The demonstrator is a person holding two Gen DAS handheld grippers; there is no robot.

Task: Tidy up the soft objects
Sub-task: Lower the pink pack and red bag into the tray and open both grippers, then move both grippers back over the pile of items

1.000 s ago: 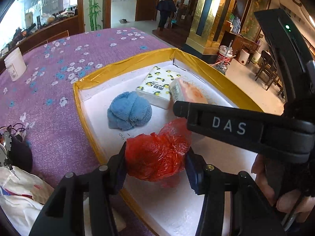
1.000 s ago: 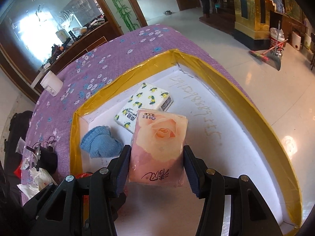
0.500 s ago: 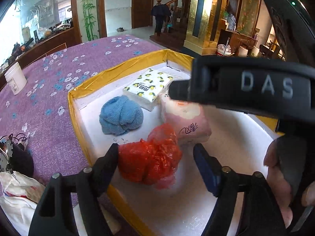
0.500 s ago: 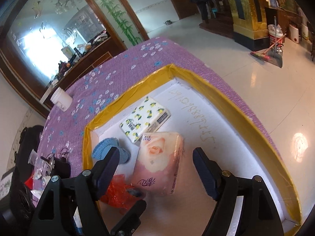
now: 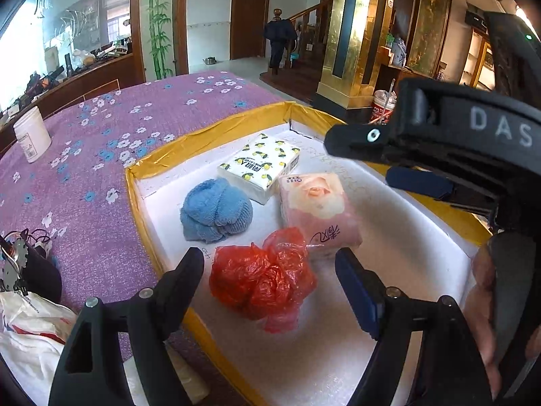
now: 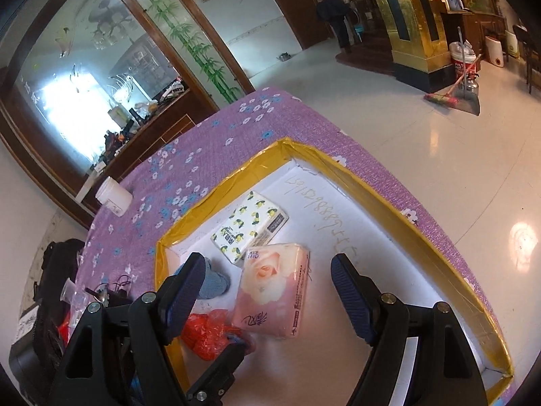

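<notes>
A purple flowered cloth is covering the desk (image 5: 101, 155), which is carrying a white tray with a yellow rim (image 6: 389, 199). The left tongs (image 5: 270, 282) are standing open around the red plastic bag (image 5: 262, 277) without pressing it, while the right tongs (image 6: 267, 286) are gaping over the pink tissue pack (image 6: 274, 291) (lying flat). Beyond, the blue knitted cloth (image 5: 216, 209) and the lemon-print tissue pack (image 5: 260, 165) are lying in the tray too.

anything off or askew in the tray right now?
Nothing damaged or spilled. All four soft items sit inside the tray: lemon tissue pack, blue cloth, rose tissue pack, red bag. Packs lie at mismatched angles.
</notes>
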